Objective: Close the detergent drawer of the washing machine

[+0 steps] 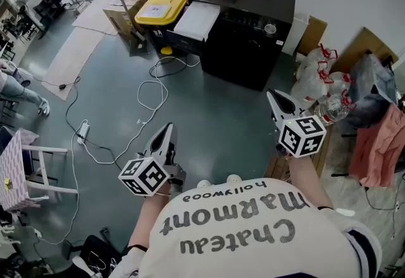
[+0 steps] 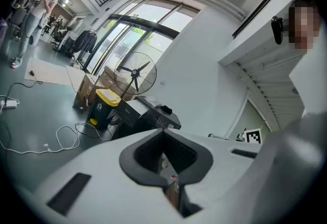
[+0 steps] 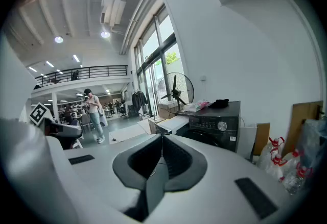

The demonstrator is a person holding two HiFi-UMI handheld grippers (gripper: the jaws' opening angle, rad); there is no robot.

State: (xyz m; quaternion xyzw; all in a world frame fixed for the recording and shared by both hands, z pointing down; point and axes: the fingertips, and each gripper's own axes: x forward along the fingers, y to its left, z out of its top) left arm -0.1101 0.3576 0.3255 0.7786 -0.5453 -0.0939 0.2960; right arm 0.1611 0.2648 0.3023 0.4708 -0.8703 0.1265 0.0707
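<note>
1. My left tongs (image 1: 166,134) are closed on nothing, the jaws meeting at the tips.
2. My right tongs (image 1: 276,102) are the same: jaws together, nothing between them.
3. The washer (image 1: 247,36) stands by the wall, well apart from both tongs, with bare floor (image 1: 209,118) between us. Neither tool touches it.
4. In the right gripper view I see its panel and knob (image 3: 222,126), but I cannot tell from here whether the drawer stands out or is already pushed in.
5. My judgement: if the drawer is still out, the whole job is left. I would have to walk up, set a closed tip on its front and push.
</note>
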